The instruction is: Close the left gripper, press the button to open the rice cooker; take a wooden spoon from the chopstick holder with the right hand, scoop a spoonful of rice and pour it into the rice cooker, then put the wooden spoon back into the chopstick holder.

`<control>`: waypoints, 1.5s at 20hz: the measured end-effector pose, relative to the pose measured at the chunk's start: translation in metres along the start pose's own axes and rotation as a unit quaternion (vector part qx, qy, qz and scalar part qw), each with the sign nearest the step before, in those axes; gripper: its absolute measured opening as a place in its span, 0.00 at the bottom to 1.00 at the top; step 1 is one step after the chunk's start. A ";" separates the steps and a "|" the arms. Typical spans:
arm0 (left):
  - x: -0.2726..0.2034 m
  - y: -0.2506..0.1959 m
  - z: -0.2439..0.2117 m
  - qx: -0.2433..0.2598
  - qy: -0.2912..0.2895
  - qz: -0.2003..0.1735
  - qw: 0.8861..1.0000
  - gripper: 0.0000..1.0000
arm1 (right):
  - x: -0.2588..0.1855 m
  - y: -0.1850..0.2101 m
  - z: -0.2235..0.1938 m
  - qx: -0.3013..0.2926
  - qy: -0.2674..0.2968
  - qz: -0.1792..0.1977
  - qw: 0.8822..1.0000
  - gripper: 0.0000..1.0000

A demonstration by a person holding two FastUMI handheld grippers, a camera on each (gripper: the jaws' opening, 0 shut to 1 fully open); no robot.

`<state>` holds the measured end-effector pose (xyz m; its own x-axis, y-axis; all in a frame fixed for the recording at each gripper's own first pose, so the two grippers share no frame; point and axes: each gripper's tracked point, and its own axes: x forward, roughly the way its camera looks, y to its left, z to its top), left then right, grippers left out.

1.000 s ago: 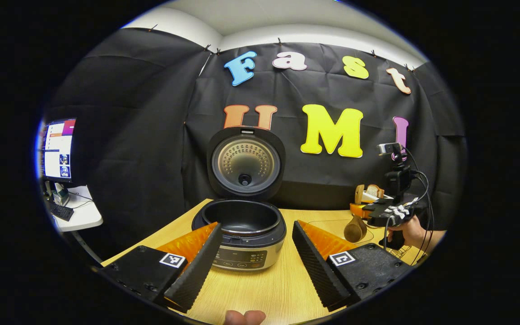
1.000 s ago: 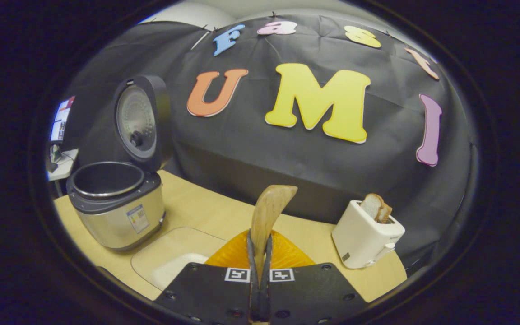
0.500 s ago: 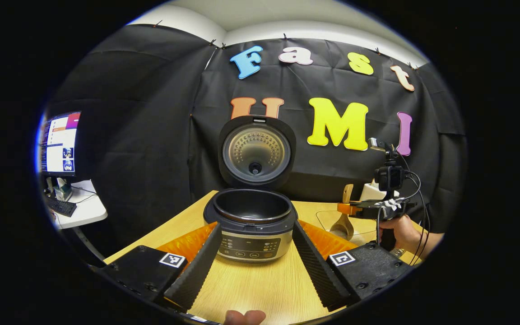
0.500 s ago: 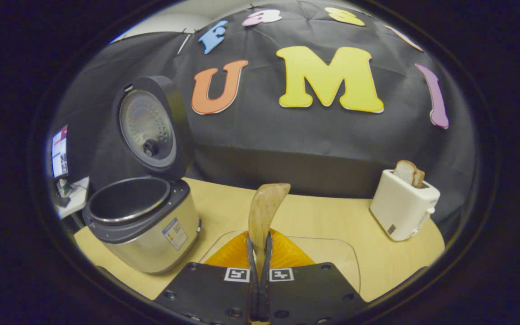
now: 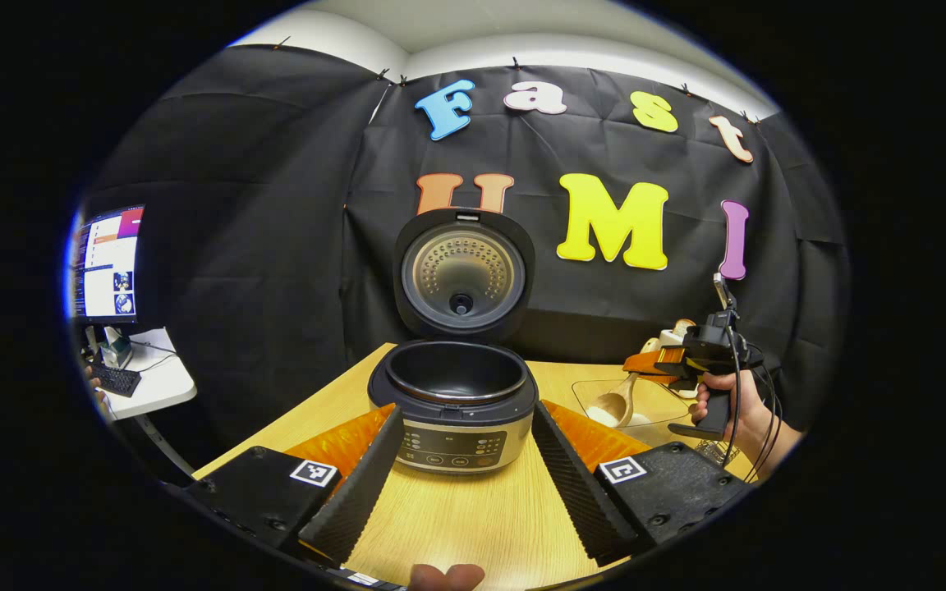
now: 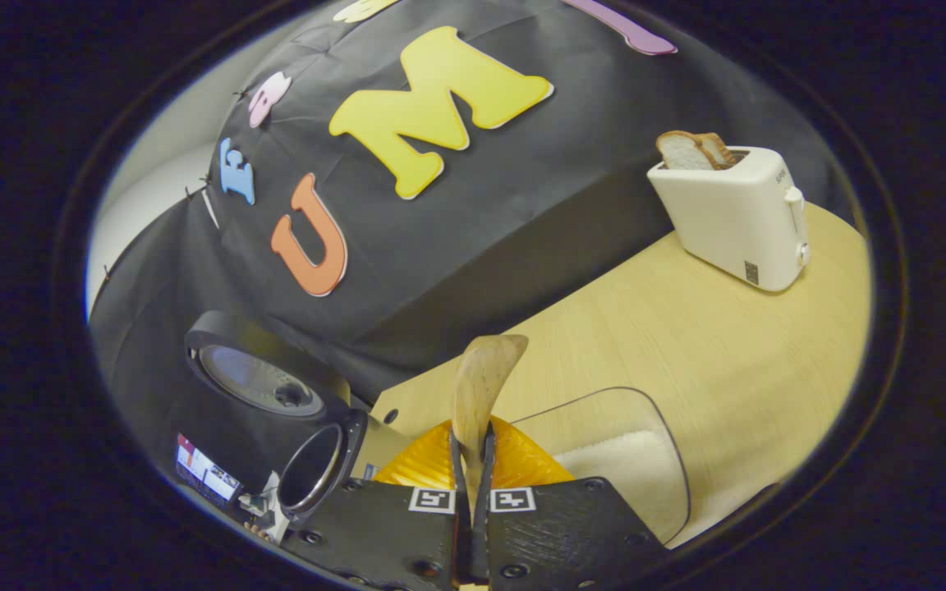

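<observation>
Left gripper [image 5: 466,460] open before open rice cooker [image 5: 454,402]. Right gripper [image 6: 470,476] clamps wooden spoon [image 6: 479,386], tilted over rice tray [image 6: 621,460].

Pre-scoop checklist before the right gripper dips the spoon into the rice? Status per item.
1. Rice cooker lid up, pot exposed: ok.
2. Right gripper shut on the wooden spoon: ok, both fingers press its handle.
3. Spoon bowl over the clear rice container: ok, seen in the left gripper view, tilted down toward the rice.
4. Rice in the container: ok, white heap visible.
5. Left gripper out of the pour path: not ok, its open fingers flank the cooker's front.
6. Rice already in the spoon: cannot tell.
</observation>
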<state>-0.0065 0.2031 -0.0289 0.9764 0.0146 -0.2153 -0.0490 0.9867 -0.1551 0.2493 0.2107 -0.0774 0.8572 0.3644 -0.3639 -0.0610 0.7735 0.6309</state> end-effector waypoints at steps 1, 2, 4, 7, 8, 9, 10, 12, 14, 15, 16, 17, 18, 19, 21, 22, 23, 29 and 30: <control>-0.001 0.001 0.000 0.003 0.002 0.003 1.000 0.99 | -0.006 -0.005 0.009 0.017 -0.007 0.005 1.000 0.01; -0.001 -0.001 -0.001 0.005 0.003 0.005 1.000 0.99 | -0.012 -0.011 0.021 0.044 -0.017 0.014 0.999 0.01; 0.000 -0.001 -0.001 0.007 0.004 0.008 1.000 1.00 | -0.018 -0.021 0.032 0.078 -0.026 0.025 0.996 0.01; -0.002 -0.003 0.001 0.013 0.002 0.012 1.000 1.00 | -0.026 -0.031 0.041 0.129 -0.029 0.038 0.991 0.01; -0.002 -0.001 0.001 0.015 0.001 0.013 1.000 0.99 | -0.028 -0.032 0.045 0.142 -0.030 0.044 0.988 0.01; -0.002 -0.001 0.002 0.015 0.000 0.014 1.000 1.00 | -0.030 -0.032 0.047 0.153 -0.030 0.051 0.986 0.01; -0.003 0.000 0.001 0.015 0.000 0.015 1.000 0.99 | -0.031 -0.030 0.050 0.160 -0.031 0.060 0.985 0.01; -0.004 0.005 0.000 0.014 -0.002 0.018 1.000 0.99 | -0.030 -0.012 0.051 0.162 -0.029 0.076 0.983 0.01; -0.005 0.010 -0.001 0.011 -0.002 0.022 1.000 1.00 | -0.030 0.036 0.053 0.156 -0.030 0.099 0.982 0.01; -0.006 0.015 -0.003 0.007 -0.001 0.027 1.000 1.00 | -0.022 0.063 0.047 0.150 -0.028 0.112 0.982 0.01; -0.007 0.018 -0.005 0.004 0.000 0.028 1.000 1.00 | -0.014 0.089 0.036 0.147 -0.018 0.125 0.981 0.01; -0.010 0.021 -0.005 0.003 0.000 0.031 1.000 0.99 | -0.009 0.104 0.030 0.148 -0.010 0.133 0.980 0.01; -0.010 0.025 -0.007 0.003 0.001 0.035 0.999 0.99 | 0.001 0.131 0.015 0.146 0.007 0.146 0.978 0.01; -0.012 0.031 -0.009 0.003 0.002 0.040 0.999 1.00 | 0.012 0.157 0.001 0.129 0.018 0.156 0.979 0.01; -0.015 0.040 -0.013 -0.003 0.002 0.047 0.999 1.00 | 0.024 0.183 -0.014 0.100 0.018 0.159 0.982 0.01; -0.017 0.044 -0.016 -0.007 0.005 0.049 0.999 1.00 | 0.032 0.196 -0.022 0.079 0.014 0.160 0.984 0.01; -0.019 0.048 -0.017 -0.008 0.005 0.054 0.998 1.00 | 0.036 0.205 -0.028 0.052 0.003 0.155 0.986 0.01; -0.025 0.053 -0.021 -0.014 0.003 0.059 0.998 1.00 | 0.057 0.238 -0.052 -0.162 -0.058 0.127 0.977 0.01; -0.025 0.054 -0.021 -0.016 0.000 0.056 0.998 1.00 | 0.057 0.244 -0.059 -0.197 -0.069 0.124 0.970 0.01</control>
<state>-0.0377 0.2525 -0.0520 0.9642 0.1252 -0.2338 -0.1651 0.9733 -0.1597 0.2529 0.4503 0.0155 0.8502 0.5121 -0.1222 -0.4412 0.8196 0.3655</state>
